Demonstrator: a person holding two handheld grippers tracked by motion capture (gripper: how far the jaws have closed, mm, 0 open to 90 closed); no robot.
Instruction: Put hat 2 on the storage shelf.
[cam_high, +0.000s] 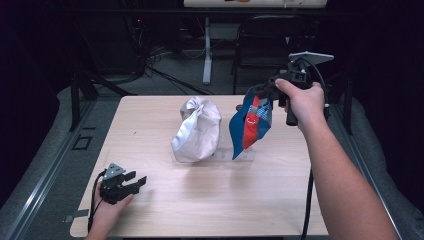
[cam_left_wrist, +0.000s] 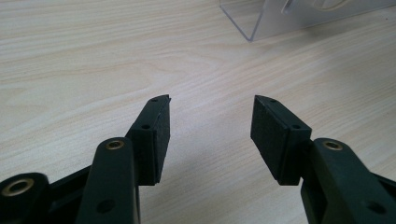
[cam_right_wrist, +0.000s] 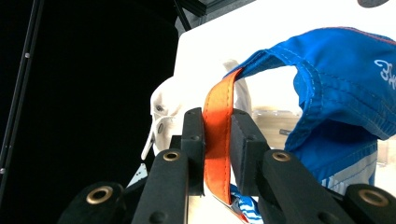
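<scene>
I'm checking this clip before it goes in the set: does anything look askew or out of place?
Nothing looks damaged or spilled. The blue cap dangles off the table, hung by its orange strap in the shut right gripper. The white cap looks crumpled. The left gripper rests open.

A cap (cam_high: 196, 131) is set on a stand (cam_high: 240, 154) at the middle of the counter (cam_high: 165, 210); a second cap (cam_high: 250, 124) is held just right of it, above the stand, by the right gripper (cam_high: 257, 92); the left gripper (cam_high: 135, 182) is rested at the counter's near left corner, well apart.
</scene>
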